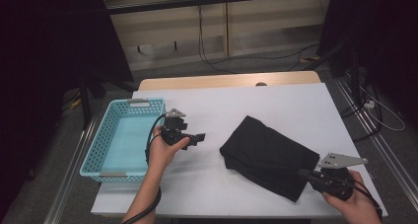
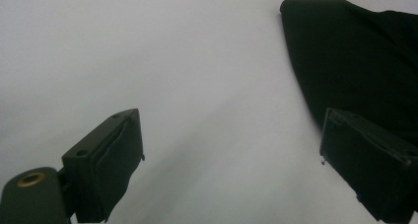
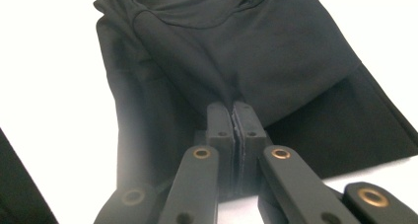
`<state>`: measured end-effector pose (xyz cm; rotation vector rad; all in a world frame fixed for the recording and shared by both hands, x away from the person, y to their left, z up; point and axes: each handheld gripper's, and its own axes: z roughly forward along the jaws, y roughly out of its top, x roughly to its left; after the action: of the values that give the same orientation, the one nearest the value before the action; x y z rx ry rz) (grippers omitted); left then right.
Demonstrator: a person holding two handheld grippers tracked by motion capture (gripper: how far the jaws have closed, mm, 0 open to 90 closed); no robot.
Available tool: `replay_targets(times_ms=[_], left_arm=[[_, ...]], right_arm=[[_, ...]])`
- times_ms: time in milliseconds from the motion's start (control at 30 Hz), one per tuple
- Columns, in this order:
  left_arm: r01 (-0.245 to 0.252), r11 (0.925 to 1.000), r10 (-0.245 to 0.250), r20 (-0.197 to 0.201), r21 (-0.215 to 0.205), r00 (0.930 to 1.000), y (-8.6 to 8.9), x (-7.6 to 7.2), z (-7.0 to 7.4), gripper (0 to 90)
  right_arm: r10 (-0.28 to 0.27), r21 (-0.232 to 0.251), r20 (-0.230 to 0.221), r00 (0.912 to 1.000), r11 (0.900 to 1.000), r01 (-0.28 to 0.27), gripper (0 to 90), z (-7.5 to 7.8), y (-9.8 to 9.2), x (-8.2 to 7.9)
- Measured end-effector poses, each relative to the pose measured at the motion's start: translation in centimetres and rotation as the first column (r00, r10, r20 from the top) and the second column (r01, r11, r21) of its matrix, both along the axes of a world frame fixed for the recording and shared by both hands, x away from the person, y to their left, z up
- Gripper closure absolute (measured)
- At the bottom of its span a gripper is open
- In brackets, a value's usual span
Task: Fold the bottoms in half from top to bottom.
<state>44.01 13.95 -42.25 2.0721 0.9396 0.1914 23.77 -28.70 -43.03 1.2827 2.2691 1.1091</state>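
Note:
A folded black cloth (image 1: pixel 266 152) lies on the white table (image 1: pixel 222 103), right of the middle. My right gripper (image 1: pixel 301 173) is at its near right edge. In the right gripper view the jaws are pressed together at the tips (image 3: pixel 231 108), pinching a fold of the cloth (image 3: pixel 246 46), and creases run into them. My left gripper (image 1: pixel 197 137) is held over bare table between the basket and the cloth. Its jaws stand wide apart (image 2: pixel 231 120) with nothing between them, and the cloth's edge (image 2: pixel 355 61) lies ahead of it on the right.
A light blue plastic basket (image 1: pixel 98 135) stands at the table's left edge, and nothing shows inside it. Bare table surface lies beyond the cloth and between it and the basket. Cables and dark stands sit on the floor past the table.

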Motion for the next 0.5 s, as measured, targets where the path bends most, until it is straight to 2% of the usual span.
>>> replay_targets(times_ms=[233, 500], left_arm=[[0.003, 1.0000, -0.003, 0.001, 0.005, 1.0000, 0.02, -0.03, 0.09, 9.2], [0.008, 0.9999, -0.008, -0.004, 0.007, 1.0000, 0.07, 0.04, -0.02, 9.2]], right_arm=[[0.018, -0.032, 0.011, 0.9998, 0.999, -0.017, 88.1, 0.34, 0.08, -0.68], [0.007, -0.021, 0.002, 1.0000, 1.000, -0.007, 88.0, 0.24, -0.51, -0.98]])
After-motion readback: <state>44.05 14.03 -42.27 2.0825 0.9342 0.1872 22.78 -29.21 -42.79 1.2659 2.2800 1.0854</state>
